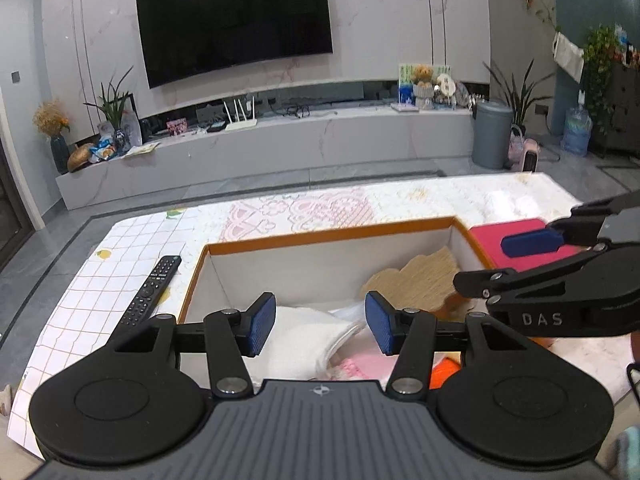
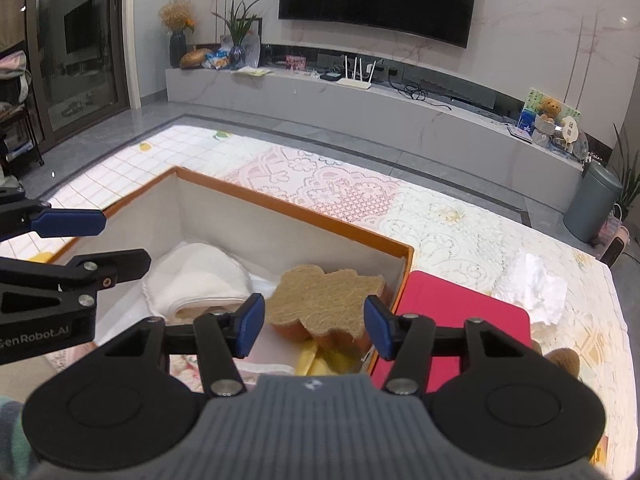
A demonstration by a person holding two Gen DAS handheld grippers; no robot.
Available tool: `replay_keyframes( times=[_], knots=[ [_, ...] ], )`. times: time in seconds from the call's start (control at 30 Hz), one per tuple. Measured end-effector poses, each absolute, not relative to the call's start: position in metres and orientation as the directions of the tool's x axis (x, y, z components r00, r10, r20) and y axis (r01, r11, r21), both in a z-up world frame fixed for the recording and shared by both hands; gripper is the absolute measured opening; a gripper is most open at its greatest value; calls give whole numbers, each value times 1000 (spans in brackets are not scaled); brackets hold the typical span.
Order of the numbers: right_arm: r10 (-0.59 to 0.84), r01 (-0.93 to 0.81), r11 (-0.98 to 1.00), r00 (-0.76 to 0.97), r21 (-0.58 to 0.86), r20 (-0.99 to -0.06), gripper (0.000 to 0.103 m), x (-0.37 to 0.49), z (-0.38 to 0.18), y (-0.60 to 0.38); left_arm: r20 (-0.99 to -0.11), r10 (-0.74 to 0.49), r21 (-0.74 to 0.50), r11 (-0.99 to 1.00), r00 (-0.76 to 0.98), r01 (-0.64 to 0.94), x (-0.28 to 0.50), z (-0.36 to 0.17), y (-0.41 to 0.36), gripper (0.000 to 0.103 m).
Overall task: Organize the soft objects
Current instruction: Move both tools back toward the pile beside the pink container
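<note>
Hovering over the open box (image 1: 320, 236), the left gripper (image 1: 320, 326) has its blue pads (image 1: 262, 324) spread, nothing pinched between them.

- Right gripper (image 2: 314, 326): pads spread likewise and empty, above the box's right end; in the left view it enters at 3 o'clock (image 1: 560, 256).
- Box: orange rim, white inner walls, set on the patterned table cover (image 2: 440, 232).
- White folded towel (image 2: 200, 280): inside the box, left part, directly below the left gripper (image 1: 304, 340).
- Tan fuzzy cloth with scalloped edge (image 2: 324, 296): inside the box, right part, leaning against the right wall; lies beneath the right gripper.
- Yellow item (image 2: 320, 360): under the tan cloth, at the box's near right corner, kind unclear.
- Pink fabric (image 1: 360, 366): at the box's near edge, partly hidden.
- Red flat pad (image 2: 460, 312): on the table, touching the box's right wall, at 3 o'clock from it.
- Crumpled white tissue (image 2: 532, 288): just beyond the pad, at 2 o'clock.
- Remote control (image 1: 150, 290): on the cover at 9 o'clock from the box.
- Television (image 1: 236, 20): on the far wall at 12 o'clock, above a long low cabinet (image 1: 280, 140).
</note>
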State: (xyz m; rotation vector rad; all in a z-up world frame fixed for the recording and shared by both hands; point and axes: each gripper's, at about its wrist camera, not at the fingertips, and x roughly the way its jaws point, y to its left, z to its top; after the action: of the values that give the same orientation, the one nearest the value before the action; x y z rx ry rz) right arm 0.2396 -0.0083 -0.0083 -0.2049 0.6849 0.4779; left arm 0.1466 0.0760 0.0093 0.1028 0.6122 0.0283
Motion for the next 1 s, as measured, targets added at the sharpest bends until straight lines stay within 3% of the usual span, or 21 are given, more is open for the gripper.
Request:
replay_keyframes(
  times=[0.47,1.0],
  knots=[
    [375,-390,916,750,95,-545,60,170,29,-76,-432,-97,20,993,897,118,106,40,28,60],
    [171,-123,985,786,122,-593,62,130,-2,-210,-461,-334,-73,937,822,340,115,15,-65,59]
  ],
)
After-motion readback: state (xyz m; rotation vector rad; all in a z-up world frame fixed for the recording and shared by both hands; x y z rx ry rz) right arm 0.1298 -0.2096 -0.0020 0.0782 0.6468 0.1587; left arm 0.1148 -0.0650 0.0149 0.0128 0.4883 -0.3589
